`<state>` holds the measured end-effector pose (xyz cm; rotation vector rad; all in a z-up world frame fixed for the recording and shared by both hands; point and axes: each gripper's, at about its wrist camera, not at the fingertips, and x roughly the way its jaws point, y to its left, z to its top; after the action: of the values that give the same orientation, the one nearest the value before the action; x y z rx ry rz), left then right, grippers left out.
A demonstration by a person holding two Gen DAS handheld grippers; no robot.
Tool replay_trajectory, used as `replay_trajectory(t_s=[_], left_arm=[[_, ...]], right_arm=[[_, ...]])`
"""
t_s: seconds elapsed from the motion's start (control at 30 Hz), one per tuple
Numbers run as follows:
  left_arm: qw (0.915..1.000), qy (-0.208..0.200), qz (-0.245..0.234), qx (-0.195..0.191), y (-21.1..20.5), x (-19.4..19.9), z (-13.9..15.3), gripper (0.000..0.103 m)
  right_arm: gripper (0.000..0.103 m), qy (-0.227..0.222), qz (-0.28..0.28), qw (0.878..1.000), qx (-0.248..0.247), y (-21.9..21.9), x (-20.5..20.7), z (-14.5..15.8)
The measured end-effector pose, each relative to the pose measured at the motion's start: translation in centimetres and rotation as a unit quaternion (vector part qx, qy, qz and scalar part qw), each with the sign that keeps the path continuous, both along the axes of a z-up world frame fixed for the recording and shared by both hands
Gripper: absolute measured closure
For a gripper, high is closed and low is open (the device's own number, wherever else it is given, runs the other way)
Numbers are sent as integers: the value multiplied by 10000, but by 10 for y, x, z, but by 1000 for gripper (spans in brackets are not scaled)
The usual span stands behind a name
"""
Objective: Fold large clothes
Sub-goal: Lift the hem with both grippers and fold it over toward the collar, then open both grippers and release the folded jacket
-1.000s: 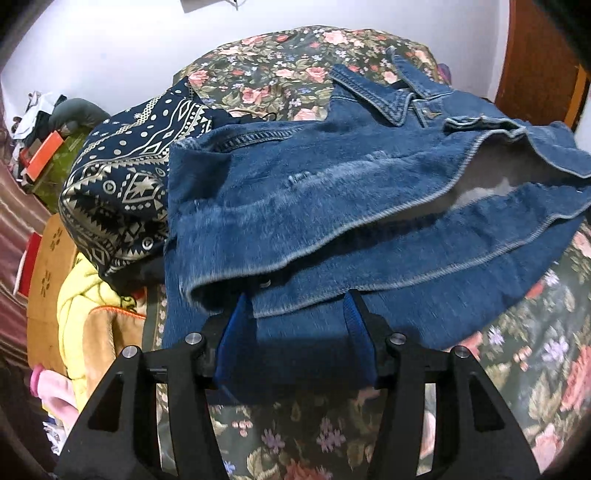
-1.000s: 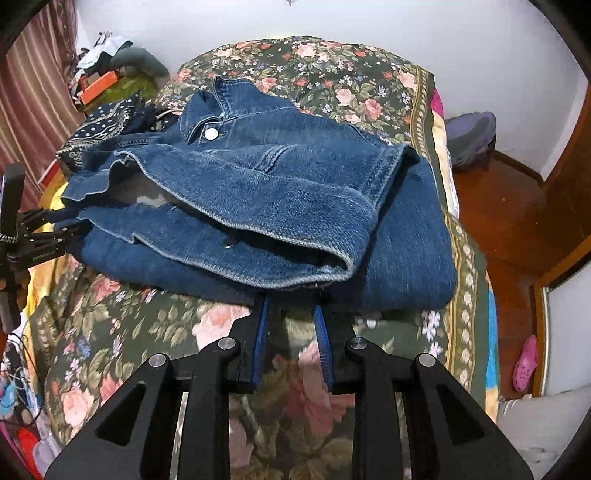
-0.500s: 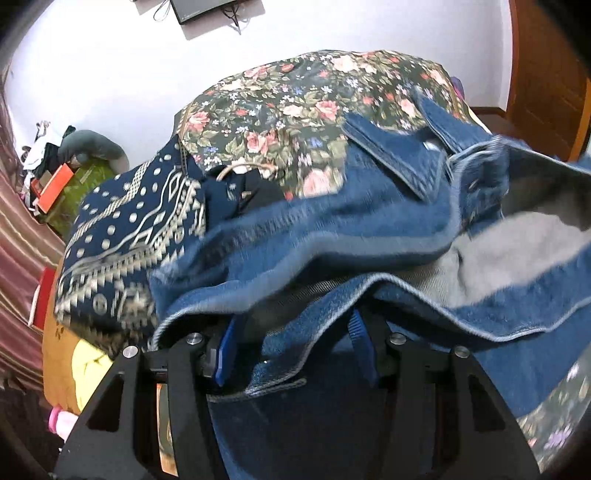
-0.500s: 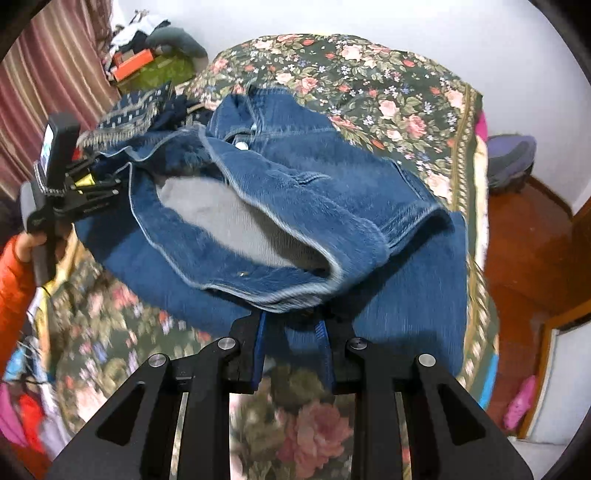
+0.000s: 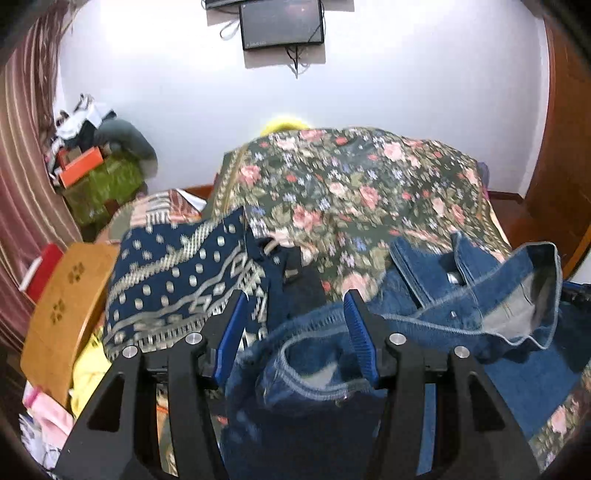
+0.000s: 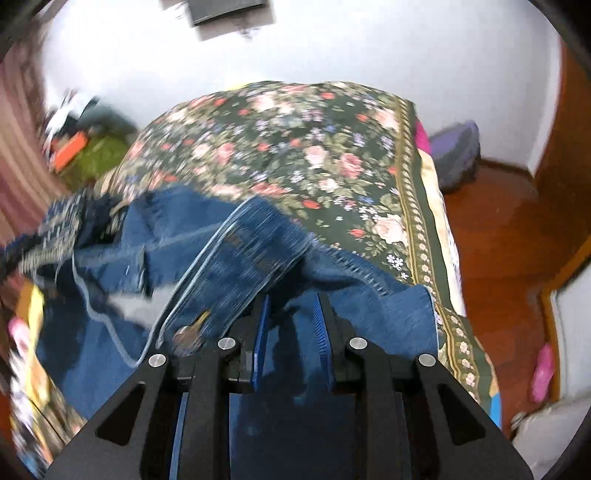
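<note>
Denim fills the near part of both wrist views: the blue denim jacket (image 5: 458,310) is bunched and lifted over the front of the bed (image 6: 421,236). The left gripper (image 5: 295,332) has its jaws partly apart, with a stitched hem of the jacket gathered between the blue pads and pressed against them, so it is clamped on that fabric. The right gripper (image 6: 290,328) has its jaws much closer together, and denim passes between them, so it too grips the jacket; this view is blurred, so the exact fold is unclear. Just beyond the left gripper lies a navy patterned cloth (image 5: 173,280), touching the jacket's edge. Behind both spreads the dark floral bedspread (image 5: 354,184). To the far left stands a striped curtain (image 5: 26,147) beside a pile of clutter (image 5: 96,155). On the white wall hangs a dark screen (image 5: 282,22).
</note>
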<state>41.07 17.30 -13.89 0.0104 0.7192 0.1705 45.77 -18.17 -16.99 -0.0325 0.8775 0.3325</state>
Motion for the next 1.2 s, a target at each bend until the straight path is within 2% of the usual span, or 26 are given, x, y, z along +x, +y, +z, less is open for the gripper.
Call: replay_trajectory(t_s=[0.1,0.2,0.27,0.4,0.47,0.63,0.7,0.77,0.87,0.93,0.97,1.03,1.1,1.2], left_arm=[[9996,207,-192,-12,-7,-14,-12,50],[9979,407,-500,-2,-19,-34,-29,50],[9957,581,-717,-20,-29,-47,-41,50],[9905,834,-1059,255,-48,-64,-63,49],[9869,999,-1197,416,-56,-65,-77,49],[9855,1164,-925,814,-54,-40,-98,49],[9862,1127,-747,961,-47,-23,-94,49],[9880,1009,-487,1060,-36,-9,-84,51],[9959,728,-169,504,-13,9,-59,52],[9986,469,59,221,-5,9,-45,51],[9993,336,110,134,-3,7,-40,51],[9990,171,251,331,-5,3,-36,51],[9976,171,267,618,-11,-2,-38,49],[9981,268,102,538,-15,-14,-41,49]], right_arm=[[81,52,546,9984,-165,14,-19,0],[81,91,896,9958,-151,19,-33,-1],[81,272,1170,9927,-91,27,-40,-6],[81,746,1456,9865,0,41,-40,-23],[81,884,1544,9840,-104,53,-38,-33],[75,903,1666,9814,-298,80,-16,-37],[75,939,1522,9834,-297,85,-1,-33],[75,672,1025,9922,-228,80,21,-21],[75,58,55,9998,-189,65,43,-6],[75,17,-221,9997,-70,59,49,-4],[75,83,-126,9999,76,57,48,-4],[75,161,101,9997,177,57,41,-7],[75,98,330,9994,-73,62,27,-11],[75,-17,628,9969,-481,72,3,-14]])
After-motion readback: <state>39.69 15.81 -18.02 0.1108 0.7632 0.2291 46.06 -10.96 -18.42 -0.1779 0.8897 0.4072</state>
